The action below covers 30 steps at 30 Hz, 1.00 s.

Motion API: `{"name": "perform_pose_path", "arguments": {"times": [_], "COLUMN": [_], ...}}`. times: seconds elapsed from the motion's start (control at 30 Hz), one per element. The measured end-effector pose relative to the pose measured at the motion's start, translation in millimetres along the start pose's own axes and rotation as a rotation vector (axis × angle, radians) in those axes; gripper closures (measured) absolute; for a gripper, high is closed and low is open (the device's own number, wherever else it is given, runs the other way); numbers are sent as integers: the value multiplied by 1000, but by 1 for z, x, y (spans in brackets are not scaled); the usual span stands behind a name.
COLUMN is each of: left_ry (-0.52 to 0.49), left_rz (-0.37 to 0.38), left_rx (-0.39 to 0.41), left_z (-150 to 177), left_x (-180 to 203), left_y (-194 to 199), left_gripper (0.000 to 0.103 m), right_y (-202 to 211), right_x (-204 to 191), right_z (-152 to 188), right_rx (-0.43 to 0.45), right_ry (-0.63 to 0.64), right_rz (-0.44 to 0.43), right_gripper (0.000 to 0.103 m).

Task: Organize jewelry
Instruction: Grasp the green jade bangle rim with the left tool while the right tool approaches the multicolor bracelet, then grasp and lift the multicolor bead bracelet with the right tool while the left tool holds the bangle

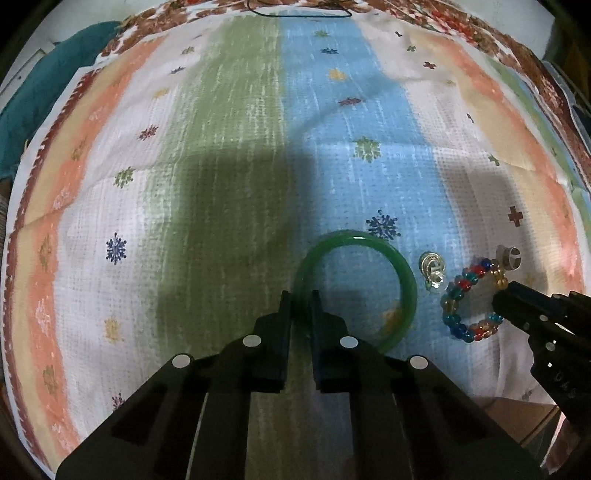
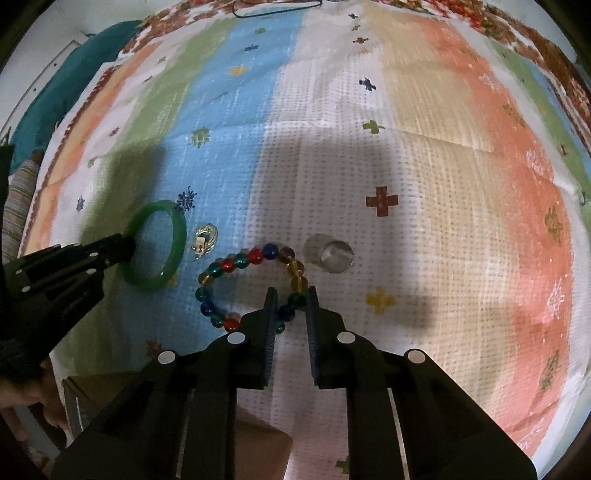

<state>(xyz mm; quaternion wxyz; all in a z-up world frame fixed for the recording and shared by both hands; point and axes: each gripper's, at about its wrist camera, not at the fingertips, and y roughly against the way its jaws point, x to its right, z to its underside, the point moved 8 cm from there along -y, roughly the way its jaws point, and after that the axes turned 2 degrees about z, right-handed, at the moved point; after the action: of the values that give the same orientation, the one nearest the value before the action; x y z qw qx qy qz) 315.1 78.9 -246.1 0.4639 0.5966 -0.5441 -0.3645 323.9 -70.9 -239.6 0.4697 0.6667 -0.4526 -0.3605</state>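
A green bangle [image 1: 402,280] lies on the striped cloth; my left gripper [image 1: 299,297] is shut on its left rim. It also shows in the right wrist view [image 2: 177,236], with the left gripper [image 2: 127,245] on it. A bracelet of coloured beads [image 1: 458,291] lies to its right; my right gripper [image 2: 291,295] is shut on its right side [image 2: 236,262], seen from the left view [image 1: 502,299]. A small silver piece [image 1: 433,271] [image 2: 205,238] lies between bangle and bracelet. A silver ring-like piece [image 1: 509,256] [image 2: 332,254] lies just beyond the bracelet.
The striped, patterned cloth [image 1: 240,147] covers the whole surface. A teal fabric [image 1: 33,103] lies off its far left edge. A thin dark cord [image 1: 295,13] lies at the far edge. A cardboard box [image 2: 255,446] sits below the near edge.
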Motion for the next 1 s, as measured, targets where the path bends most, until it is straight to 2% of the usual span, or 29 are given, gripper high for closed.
{"name": "perform_pose_path", "arguments": {"times": [0.1,0.17,0.33,0.8,0.83,0.87,0.9,0.93,1.0], "left_ry": [-3,-4,-35,-42,-42,-42,-42,-41,-42], "left_rz": [-6,-1,-14,-20,-20,-20,-19,-20,-24], "left_rx": [11,21,59,60,58,56,55,54,55], "left_z": [1,0,-1,1,2,2,2,2,1], "left_x": [0,1,7,8,7,7,6,6,5], "left_y": [5,9,24,27,26,25,24,24,23], "left_gripper": [96,97,96,96,96,96,96,96,96], "right_y": [4,13,32,18,17,16,15,14,12], "right_x": [-3,-3,-12,2,4,6,7,6,5], "right_z": [-1,-2,-5,-2,-2,-2,-2,-3,-2], "right_rx": [14,39,94,26,21,22,25,28,21], "right_ry": [3,20,74,2,-5,-15,-21,-19,-2], "right_rz": [-9,3,26,53,56,62,61,59,58], "right_gripper": [89,102,102,102,100,86,64,60,60]}}
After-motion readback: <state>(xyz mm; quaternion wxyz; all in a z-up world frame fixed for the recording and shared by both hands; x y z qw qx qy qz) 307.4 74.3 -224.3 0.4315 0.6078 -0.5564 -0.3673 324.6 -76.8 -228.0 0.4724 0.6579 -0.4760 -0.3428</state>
